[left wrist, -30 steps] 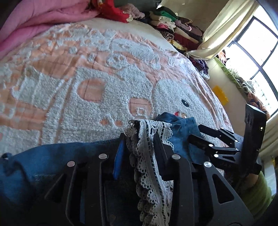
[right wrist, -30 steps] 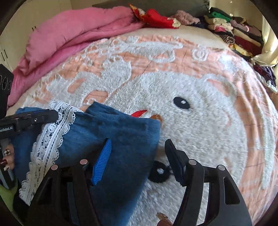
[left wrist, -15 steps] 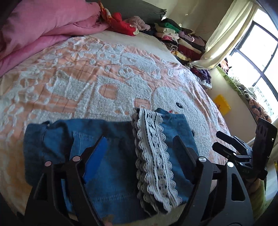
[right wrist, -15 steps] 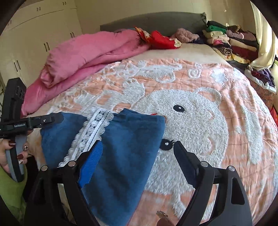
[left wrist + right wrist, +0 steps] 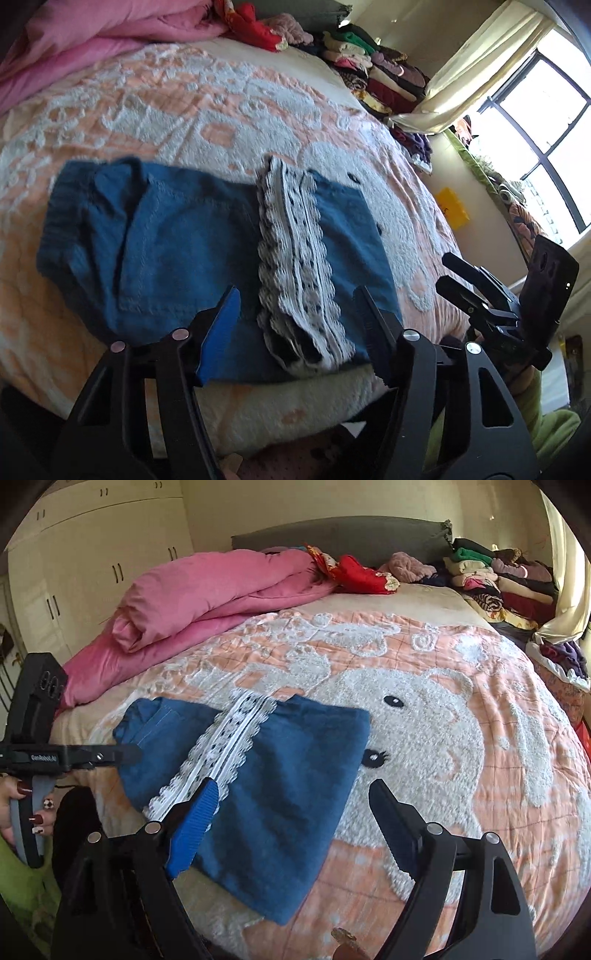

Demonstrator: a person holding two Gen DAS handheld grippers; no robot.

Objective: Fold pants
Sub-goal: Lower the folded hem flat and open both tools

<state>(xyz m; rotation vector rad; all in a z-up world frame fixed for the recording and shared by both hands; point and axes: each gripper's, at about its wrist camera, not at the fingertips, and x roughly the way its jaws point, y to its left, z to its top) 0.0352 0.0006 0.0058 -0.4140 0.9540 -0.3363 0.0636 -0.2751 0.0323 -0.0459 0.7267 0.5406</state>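
Observation:
The blue denim pants (image 5: 184, 251) lie folded flat on the peach bedspread near its front edge, with a white lace band (image 5: 295, 266) running across the fold. My left gripper (image 5: 295, 295) hovers over the near edge of the pants; its jaws are closing, with nothing pressed between them. In the right wrist view the same pants (image 5: 295, 746) and lace band (image 5: 229, 746) lie just beyond my right gripper (image 5: 292, 784), which stands wide open and empty. The left gripper (image 5: 133, 755) shows at the left, held by a hand. The right gripper (image 5: 443, 271) shows at the right of the left wrist view.
The peach and white bedspread (image 5: 443, 720) bears a bear pattern. A pink duvet (image 5: 207, 590) is bunched at the far left. A red garment (image 5: 358, 572) and stacked clothes (image 5: 498, 579) line the headboard side. A white wardrobe (image 5: 92, 554) stands behind, a window (image 5: 546, 110) to the right.
The left gripper let go of the lace hem and both grippers drew back toward the bed's near edge and rose. The pants now lie folded flat, free of both.

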